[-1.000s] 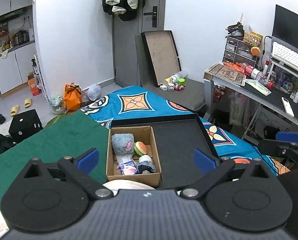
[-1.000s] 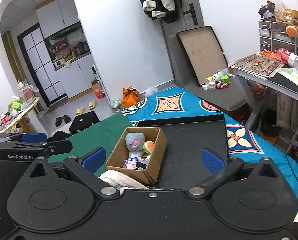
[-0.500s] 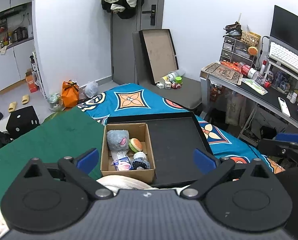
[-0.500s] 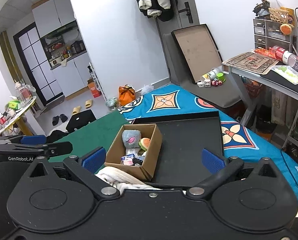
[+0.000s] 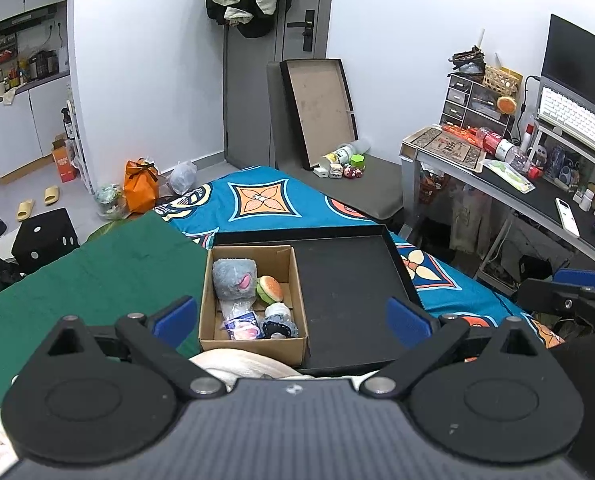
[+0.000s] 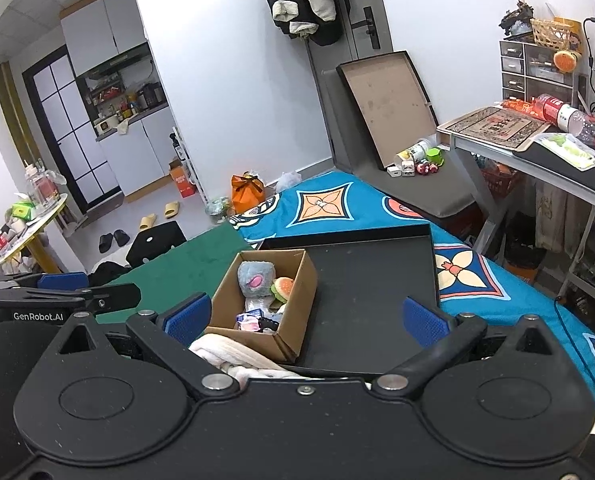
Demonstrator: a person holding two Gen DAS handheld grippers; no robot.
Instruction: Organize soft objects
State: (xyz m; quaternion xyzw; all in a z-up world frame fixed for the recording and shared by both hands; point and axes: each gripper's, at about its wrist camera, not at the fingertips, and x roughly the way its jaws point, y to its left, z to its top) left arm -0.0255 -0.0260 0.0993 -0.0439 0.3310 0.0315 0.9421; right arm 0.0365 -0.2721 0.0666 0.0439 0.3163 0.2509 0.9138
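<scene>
Ahead of both wide-open grippers, the cardboard box (image 5: 253, 300) of soft toys is seen at the black tray's (image 5: 349, 280) left end; the left gripper (image 5: 291, 316) is judged nearer than the right gripper (image 6: 303, 316).

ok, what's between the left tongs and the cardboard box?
A cream cloth bunched against the near wall of the cardboard box, just ahead of the open left tongs; both wrist views show it.

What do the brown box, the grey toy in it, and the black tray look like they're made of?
The box looks like plain corrugated cardboard: matte brown, with thin raw edges. The grey toy looks like fuzzy plush with a pink patch. The tray is matte black with thin upright walls, perhaps coated board or plastic; the pictures leave that open.
</scene>
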